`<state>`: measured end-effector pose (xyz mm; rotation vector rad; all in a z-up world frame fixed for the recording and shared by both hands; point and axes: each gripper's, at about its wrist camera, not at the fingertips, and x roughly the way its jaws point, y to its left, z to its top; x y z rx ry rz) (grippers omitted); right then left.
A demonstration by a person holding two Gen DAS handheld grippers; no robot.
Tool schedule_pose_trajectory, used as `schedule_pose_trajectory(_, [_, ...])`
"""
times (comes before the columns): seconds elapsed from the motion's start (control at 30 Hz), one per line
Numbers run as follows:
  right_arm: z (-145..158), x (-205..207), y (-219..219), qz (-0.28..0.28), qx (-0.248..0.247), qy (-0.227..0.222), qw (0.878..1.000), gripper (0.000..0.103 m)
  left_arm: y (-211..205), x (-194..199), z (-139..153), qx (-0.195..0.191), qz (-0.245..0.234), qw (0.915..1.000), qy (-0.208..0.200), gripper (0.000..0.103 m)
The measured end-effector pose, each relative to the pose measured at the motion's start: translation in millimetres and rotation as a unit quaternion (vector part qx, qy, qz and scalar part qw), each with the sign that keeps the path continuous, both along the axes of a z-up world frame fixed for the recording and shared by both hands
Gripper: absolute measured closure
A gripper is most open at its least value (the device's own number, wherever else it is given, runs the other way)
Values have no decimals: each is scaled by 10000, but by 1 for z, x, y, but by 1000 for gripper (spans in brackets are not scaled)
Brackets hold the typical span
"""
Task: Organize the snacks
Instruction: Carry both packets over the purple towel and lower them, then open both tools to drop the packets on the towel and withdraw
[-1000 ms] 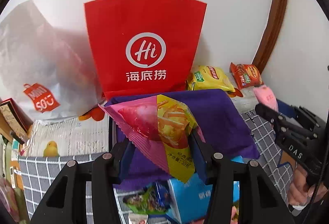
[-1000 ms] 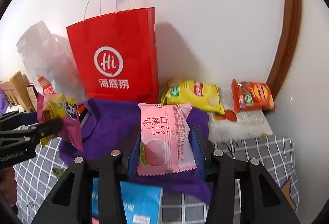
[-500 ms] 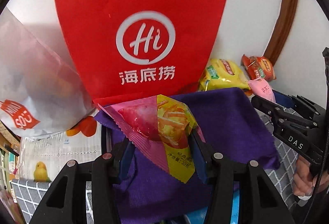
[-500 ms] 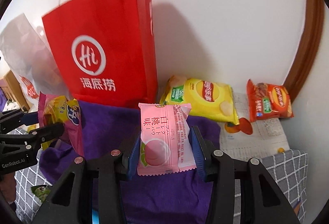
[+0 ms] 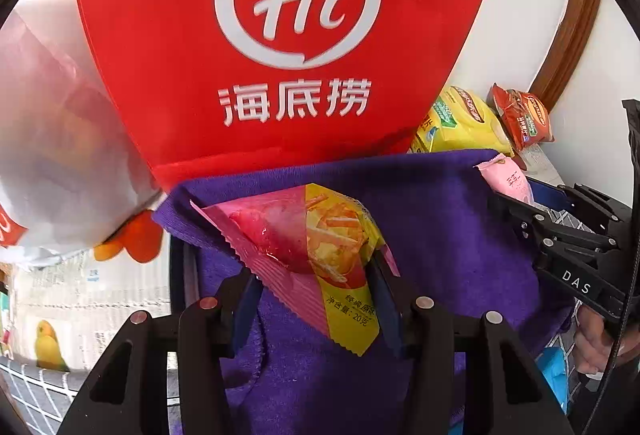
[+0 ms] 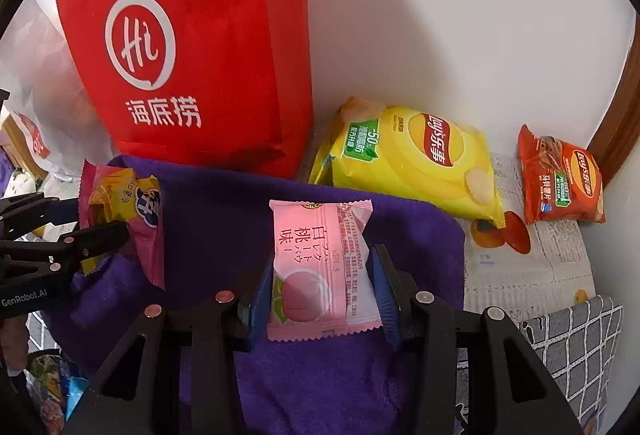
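Above a purple cloth (image 6: 224, 219), the left claw (image 5: 310, 275) grips a pink-and-yellow chip packet (image 5: 316, 247); the right claw (image 6: 322, 283) grips a pink peach snack (image 6: 320, 267). Best to lay each flat beside the yellow chips (image 6: 412, 159), clear of the red bag (image 6: 192, 35).

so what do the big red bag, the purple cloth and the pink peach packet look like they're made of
Red carrier bag with white logo: likely matte paper; stiff flat panels, sharp side crease, no gloss.
Purple cloth: soft napped fabric, perhaps fleece or microfibre; fuzzy surface and thick rolled edge.
Pink peach-print snack packet, held in the right gripper: thin plastic film, slightly shiny, with serrated sealed ends.
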<state>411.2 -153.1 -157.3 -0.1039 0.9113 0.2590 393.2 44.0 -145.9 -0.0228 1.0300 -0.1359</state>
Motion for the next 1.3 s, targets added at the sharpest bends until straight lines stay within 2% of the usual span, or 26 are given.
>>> schedule_pose_trajectory(0.27, [-21, 7, -2, 42, -141, 275, 9995, 57, 2, 1, -7, -170, -65, 9998, -32, 54])
schedule_pose_trajectory(0.6, [-26, 10, -3, 83, -157, 340, 9993, 56, -3, -1, -7, -253, -207, 9993, -161, 54])
schedule_pose_trajectory(0.67, [-25, 10, -2, 74, -153, 333, 9993, 52, -4, -1, -8, -247, -203, 9993, -172, 53])
schedule_pose_trajectory(0.73, [-22, 10, -3, 32, -97, 278, 9996, 39, -5, -2, -7, -251, -226, 9993, -173, 53])
schedule_pose_trajectory(0.87, [-13, 6, -6, -20, -15, 98, 9999, 28, -6, -3, -6, -222, -244, 9993, -161, 53])
schedule_pose_trajectory(0.93, [-9, 4, -6, -34, -36, 47, 10000, 27, -7, -4, -5, -201, -262, 9993, -165, 51])
schedule_pose_trajectory(1.0, [-3, 1, -6, -66, -95, -23, 9999, 27, -7, -6, -2, -157, -173, 9995, -230, 32])
schedule_pose_trajectory(1.03, [0, -1, -6, -97, -106, -55, 9999, 27, -7, -6, 0, -125, -142, 9995, -268, 29])
schedule_pose_trajectory(1.13, [10, -4, -8, -182, -41, -172, 9997, 26, -10, -11, 10, -14, -208, 9986, -482, 25])
schedule_pose_trajectory(1.3, [28, -21, -8, -445, 42, -266, 9986, 26, -11, -19, 25, -178, -216, 9978, -599, 19])
